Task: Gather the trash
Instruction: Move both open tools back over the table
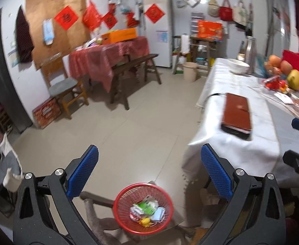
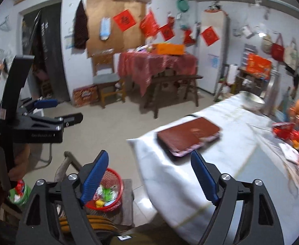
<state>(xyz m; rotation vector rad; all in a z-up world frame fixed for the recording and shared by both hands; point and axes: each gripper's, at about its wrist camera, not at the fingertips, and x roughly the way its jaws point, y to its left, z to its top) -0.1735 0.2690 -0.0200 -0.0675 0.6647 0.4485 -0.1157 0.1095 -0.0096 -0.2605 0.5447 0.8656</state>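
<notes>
Both grippers are released and empty: the left gripper (image 1: 149,171) hangs above the red basket (image 1: 143,208) of wrappers, while the right gripper (image 2: 149,175) faces the white-clothed table (image 2: 190,175), nearer the remaining litter, probably the red wrapper (image 2: 283,129) at its far right

Open floor (image 1: 141,110) left of the table (image 1: 241,149); basket (image 1: 143,207) uncovered below.

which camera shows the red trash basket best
The left wrist view: the red basket sits whole between the open fingers, with wrappers and a mask visible inside. In the right wrist view the basket is partly hidden behind the right gripper's left finger, so only part of its rim and contents show.
</notes>
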